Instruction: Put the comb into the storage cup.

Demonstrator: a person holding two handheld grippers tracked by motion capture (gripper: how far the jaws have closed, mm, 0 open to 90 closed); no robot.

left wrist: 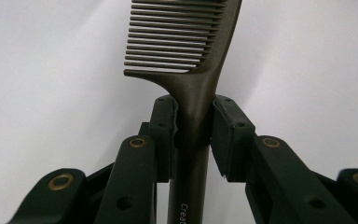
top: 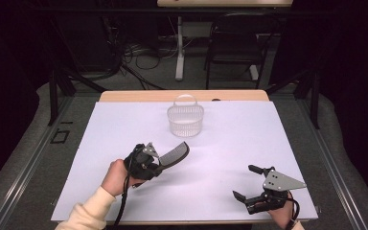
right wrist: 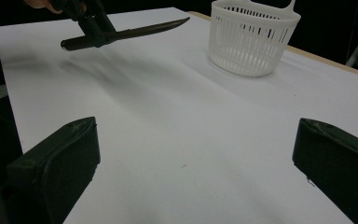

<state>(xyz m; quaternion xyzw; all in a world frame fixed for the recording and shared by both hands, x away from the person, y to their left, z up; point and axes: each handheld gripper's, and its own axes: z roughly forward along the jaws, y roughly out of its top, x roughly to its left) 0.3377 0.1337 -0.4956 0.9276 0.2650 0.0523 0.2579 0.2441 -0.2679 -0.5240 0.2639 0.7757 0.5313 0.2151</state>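
- In the high view, I see my left gripper (top: 160, 160) left of centre in the lower half of the frame, held in a hand that comes out of a cream sleeve (top: 88, 211) at the bottom edge.
- Its jaws are pinching the handle of a dark brown plastic comb (top: 175, 155), whose toothed end slants up and to the right, towards the middle of the frame.
- In the left gripper view, the two black pads (left wrist: 165, 126) press on either side of the comb's (left wrist: 191, 60) narrow handle in the centre of the frame. The teeth fan out to the left at the top, and a bit of white lettering sits on the handle at the bottom edge.
- In the right gripper view, the comb (right wrist: 135, 31) hangs above the sheet at the upper left, nearly level, with a soft shadow on the paper beneath it.
- A white slotted plastic basket with a loop handle (top: 186, 120) stands on the sheet just above centre in the high view, well apart from the comb. In the right gripper view it sits at the upper right (right wrist: 252, 39).
- My right gripper (top: 251, 184) rests low at the lower right of the high view, a grey three-cornered plate on top. Its jaws are spread wide with nothing between them.
- Everything lies over a large white paper sheet (top: 230, 143) covering the table.
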